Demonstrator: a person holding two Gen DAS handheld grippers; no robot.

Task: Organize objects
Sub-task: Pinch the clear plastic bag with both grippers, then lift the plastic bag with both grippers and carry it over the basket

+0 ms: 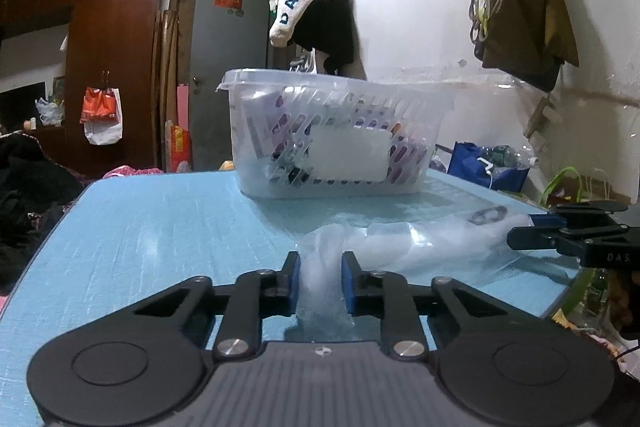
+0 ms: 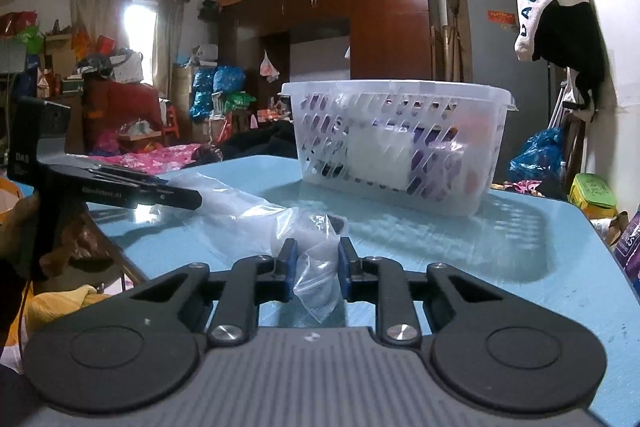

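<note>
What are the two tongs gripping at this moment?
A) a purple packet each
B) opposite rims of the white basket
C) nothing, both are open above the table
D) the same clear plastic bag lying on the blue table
D: the left tongs and the right tongs are each shut on crumpled ends of the clear plastic bag on the blue table; the white basket stands untouched behind.

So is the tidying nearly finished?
Partly, it seems. Done: the basket on the blue table already holds some packets. In hand: the left gripper and right gripper each pinch one end of a clear plastic bag lying on the table. Left: the bag is not in the basket yet, if that is where it goes.
</note>
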